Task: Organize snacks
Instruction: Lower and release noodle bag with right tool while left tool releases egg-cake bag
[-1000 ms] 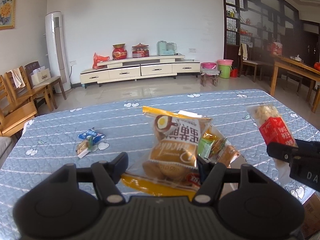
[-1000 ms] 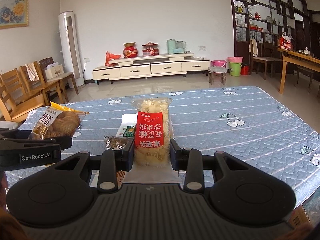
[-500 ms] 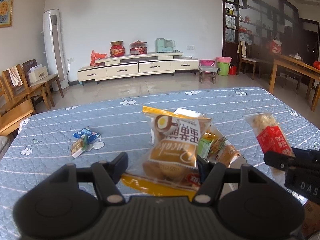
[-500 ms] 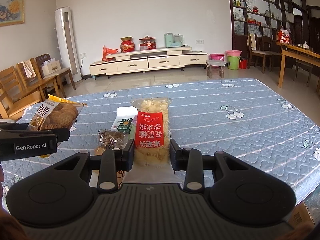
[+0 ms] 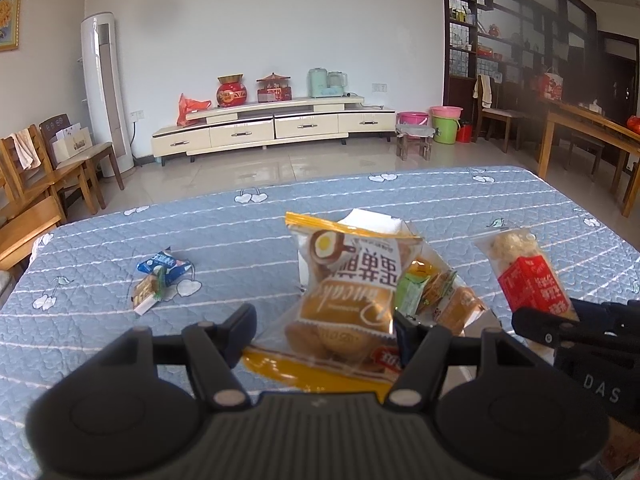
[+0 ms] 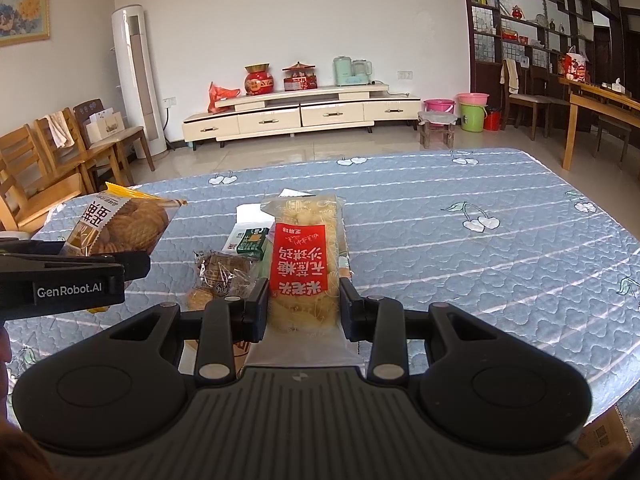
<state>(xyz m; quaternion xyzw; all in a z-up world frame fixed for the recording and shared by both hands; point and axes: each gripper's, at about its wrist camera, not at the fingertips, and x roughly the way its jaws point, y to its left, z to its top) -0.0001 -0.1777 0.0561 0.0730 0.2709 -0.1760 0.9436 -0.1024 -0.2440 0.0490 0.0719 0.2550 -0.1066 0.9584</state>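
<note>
My left gripper (image 5: 324,332) is shut on a clear and yellow bag of egg cakes (image 5: 352,300), held upright above the blue quilted table (image 5: 240,240). In the right wrist view that bag (image 6: 120,224) hangs at the left in the left gripper (image 6: 132,264). My right gripper (image 6: 304,304) is shut on a long clear pack of pale rice snack with a red label (image 6: 300,256). From the left wrist view the same pack (image 5: 528,280) rises at the right out of the right gripper (image 5: 536,324).
Below the held packs lie a green packet (image 6: 252,242), a clear-wrapped brown cake (image 6: 220,276) and a white box (image 5: 376,220). A blue packet (image 5: 164,264) and a small tan one (image 5: 146,294) lie at the left. A cardboard box (image 6: 604,436) shows past the table's near right corner.
Both grippers keep their holds on the same packs. The views have drifted only slightly, and the brown wrapped cake now shows more fully under the right gripper.
</note>
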